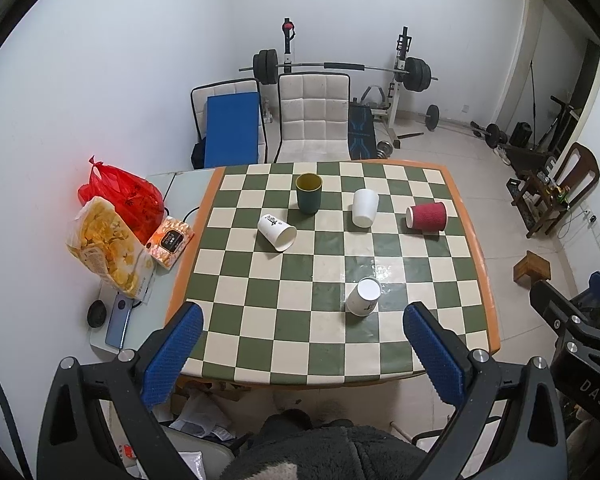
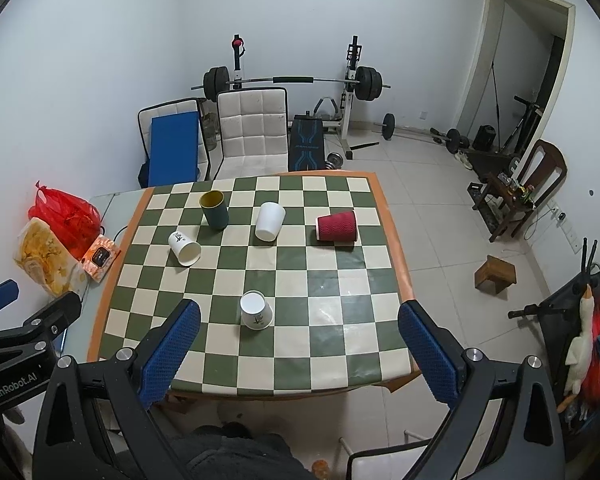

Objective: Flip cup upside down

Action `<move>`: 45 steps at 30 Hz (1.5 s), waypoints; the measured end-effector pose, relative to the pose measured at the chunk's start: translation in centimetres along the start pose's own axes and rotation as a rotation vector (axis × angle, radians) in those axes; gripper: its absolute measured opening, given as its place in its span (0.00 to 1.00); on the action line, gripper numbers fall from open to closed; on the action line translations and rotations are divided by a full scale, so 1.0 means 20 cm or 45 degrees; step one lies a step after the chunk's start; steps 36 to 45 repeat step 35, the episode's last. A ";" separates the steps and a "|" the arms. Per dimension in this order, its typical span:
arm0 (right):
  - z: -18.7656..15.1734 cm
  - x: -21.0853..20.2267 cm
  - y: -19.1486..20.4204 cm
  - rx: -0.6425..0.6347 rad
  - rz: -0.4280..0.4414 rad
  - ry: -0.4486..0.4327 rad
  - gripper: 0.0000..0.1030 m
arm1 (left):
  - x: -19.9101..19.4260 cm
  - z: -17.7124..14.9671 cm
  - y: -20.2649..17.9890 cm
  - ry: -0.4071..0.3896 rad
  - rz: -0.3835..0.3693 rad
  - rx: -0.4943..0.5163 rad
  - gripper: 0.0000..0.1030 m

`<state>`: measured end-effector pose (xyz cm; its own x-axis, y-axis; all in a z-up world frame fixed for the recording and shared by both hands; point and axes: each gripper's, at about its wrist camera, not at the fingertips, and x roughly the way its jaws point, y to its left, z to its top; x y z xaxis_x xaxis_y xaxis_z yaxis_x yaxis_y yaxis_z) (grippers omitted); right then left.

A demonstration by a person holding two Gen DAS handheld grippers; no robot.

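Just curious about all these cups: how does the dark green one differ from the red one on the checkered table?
The dark green cup stands upright with its mouth open to the ceiling, while the red cup lies tipped on its side. The green cup has smooth walls and a yellowish inside; the red cup has a wavy, ribbed wall. The green cup sits toward the far left, the red cup near the right edge. Both rest on the table, untouched by either tool.

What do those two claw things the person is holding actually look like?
Both look alike: the left gripper and right gripper each have black angular frames with silver bolts, and jaws faced with dimpled blue rubber pads. White lettering marks the bodies: "GenRobot.AI" on one, "DAS" on the other.
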<state>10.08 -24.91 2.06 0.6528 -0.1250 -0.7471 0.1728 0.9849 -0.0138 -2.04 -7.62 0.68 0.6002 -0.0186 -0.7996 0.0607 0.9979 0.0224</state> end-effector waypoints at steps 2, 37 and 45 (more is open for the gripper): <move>-0.01 0.00 0.00 0.001 0.001 -0.001 0.98 | 0.00 0.00 -0.01 -0.001 -0.002 -0.001 1.00; -0.03 -0.02 0.00 -0.022 0.036 0.009 0.98 | -0.03 -0.01 0.09 -0.007 -0.003 0.011 1.00; -0.03 -0.02 0.00 -0.022 0.036 0.009 0.98 | -0.03 -0.01 0.09 -0.007 -0.003 0.011 1.00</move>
